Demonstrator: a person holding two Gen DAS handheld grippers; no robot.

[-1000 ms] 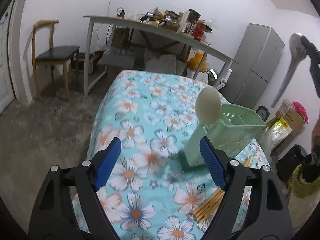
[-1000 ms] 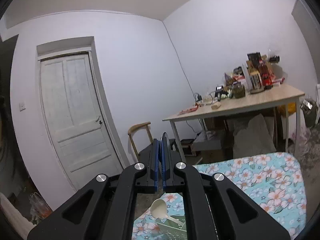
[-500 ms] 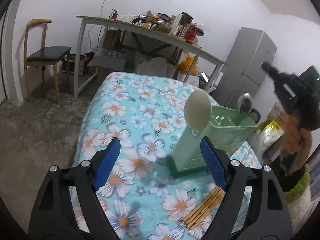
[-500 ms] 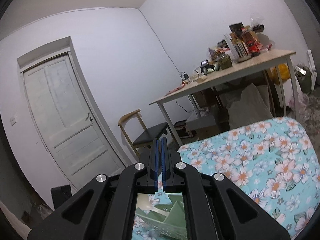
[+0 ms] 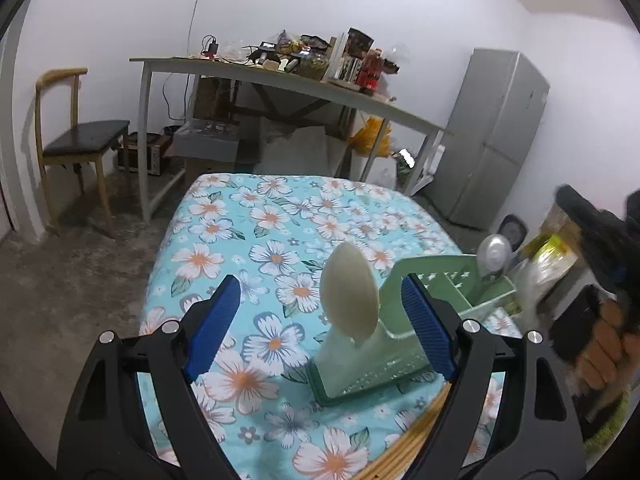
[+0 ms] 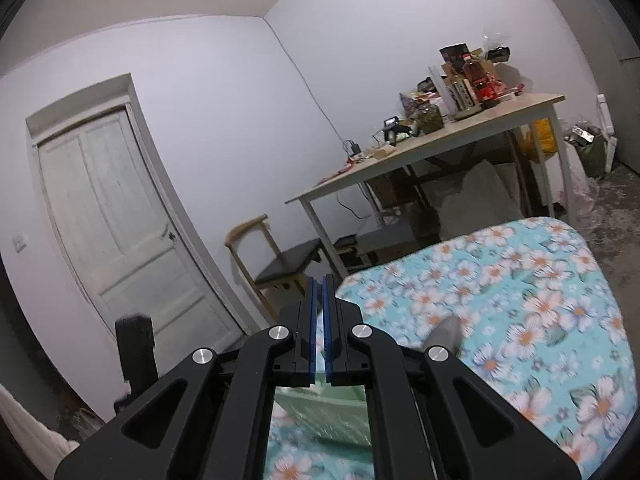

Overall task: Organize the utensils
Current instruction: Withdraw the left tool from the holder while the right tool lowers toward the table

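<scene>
The left gripper (image 5: 320,320) is held with its blue pads spread wide apart and nothing between them. Directly ahead of it, a green utensil caddy (image 5: 404,332) is seen standing on the floral tablecloth (image 5: 256,232). A cream spoon (image 5: 349,300) is lodged bowl-up in the caddy's near compartment, just ahead of the gap between the pads. A metal spoon (image 5: 495,254) is seen bowl-up at the caddy's far right edge; whether its handle is seated in a compartment cannot be told. A bundle of wooden chopsticks (image 5: 404,448) is lying on the cloth beneath the left gripper's right finger.

The right gripper (image 6: 318,332) is nearly closed, its blue pads separated by a narrow slit; whether anything is clamped between them cannot be told. The caddy's pale green wall is visible below it, behind its fingers, and a blurred grey metal shape is noted just to their right. Further ahead, a cluttered desk (image 6: 436,148), a wooden chair (image 6: 280,260) and a white door (image 6: 108,216) are recorded.
</scene>
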